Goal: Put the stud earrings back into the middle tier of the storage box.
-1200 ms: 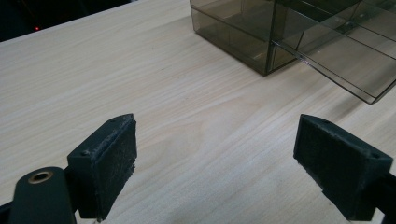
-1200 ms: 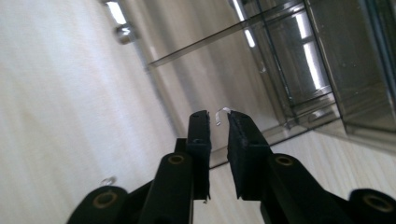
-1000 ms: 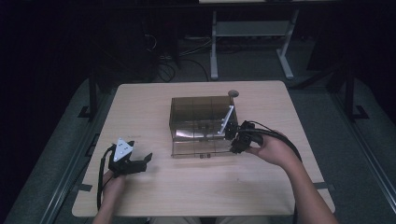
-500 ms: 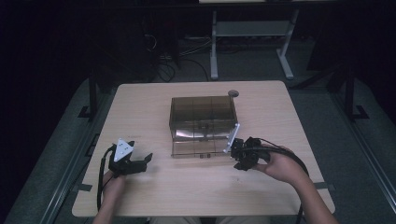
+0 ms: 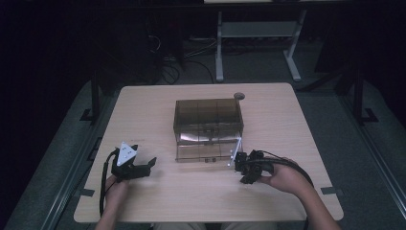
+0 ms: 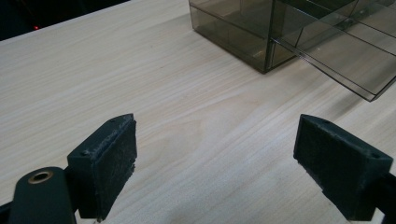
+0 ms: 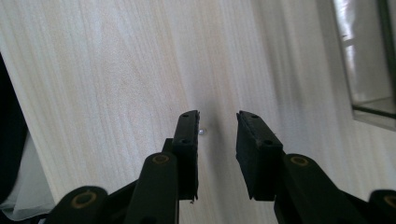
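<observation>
step: small silvery bead (image 7: 202, 132) on the counter (image 5: 287, 120) judged approached by right tongs (image 7: 217, 122), partly spread, empty | bead at 5 o'clock of smoky drawer box (image 5: 208, 125) | left tongs (image 6: 215, 158) spread wide, idle, 7 o'clock | next: lowering, closing needed

A dim lab or test room: one pale wooden table (image 5: 143, 115) on grey carpet (image 5: 364, 143), tangled cables (image 5: 177, 72) on the floor behind, and a white metal stand (image 5: 258, 33) beyond them.
</observation>
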`<state>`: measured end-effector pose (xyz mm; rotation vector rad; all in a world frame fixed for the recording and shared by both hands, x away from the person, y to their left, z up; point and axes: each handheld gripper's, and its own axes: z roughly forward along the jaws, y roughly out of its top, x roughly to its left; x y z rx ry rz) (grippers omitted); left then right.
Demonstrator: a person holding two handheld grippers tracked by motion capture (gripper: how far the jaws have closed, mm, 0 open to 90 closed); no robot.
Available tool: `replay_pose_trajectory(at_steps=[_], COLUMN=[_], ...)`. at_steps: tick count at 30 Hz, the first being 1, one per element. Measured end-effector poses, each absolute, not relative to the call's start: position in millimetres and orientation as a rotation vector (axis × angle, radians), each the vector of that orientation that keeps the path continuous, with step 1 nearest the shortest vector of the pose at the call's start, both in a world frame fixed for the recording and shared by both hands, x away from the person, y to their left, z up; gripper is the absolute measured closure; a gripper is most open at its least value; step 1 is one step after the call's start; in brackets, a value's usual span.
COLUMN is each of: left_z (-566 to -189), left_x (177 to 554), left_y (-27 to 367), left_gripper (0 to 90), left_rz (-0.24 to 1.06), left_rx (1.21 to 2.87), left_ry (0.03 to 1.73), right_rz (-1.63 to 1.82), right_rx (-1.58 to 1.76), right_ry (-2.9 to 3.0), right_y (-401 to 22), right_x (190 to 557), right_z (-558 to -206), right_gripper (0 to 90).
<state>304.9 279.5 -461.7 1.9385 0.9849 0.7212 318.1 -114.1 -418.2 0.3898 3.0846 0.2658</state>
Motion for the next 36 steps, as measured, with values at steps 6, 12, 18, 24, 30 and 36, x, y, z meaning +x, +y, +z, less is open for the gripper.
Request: replay_pose_trajectory(at_steps=[6,12,18,24,30,36], left_z=[-462,-462,-462,-461,-462,-461], left_x=[305,305,305,305,305,305], left_y=[280,279,280,280,280,280], left_gripper=[12.9,12.9,12.8,12.9,12.8,12.8], left_rz=[0.722,0.722,0.722,0.723,0.722,0.721], left_rx=[1.94,1.941,1.938,1.941,1.937,1.94], left_ry=[0.984,0.985,0.984,0.984,0.985,0.985], right_rz=[0.227,0.194,0.179,0.152,0.142,0.144], right_rx=[0.371,0.351,0.334,0.306,0.295,0.304], right_ry=[3.097,3.101,3.1,3.102,3.105,3.118], right_y=[-111,-109,-108,-107,-107,-107], right_x=[318,318,317,316,315,316], right_z=[-427,-431,-433,-436,-437,-437], right_gripper=[70.7,74.1,75.5,78.0,81.7,84.8])
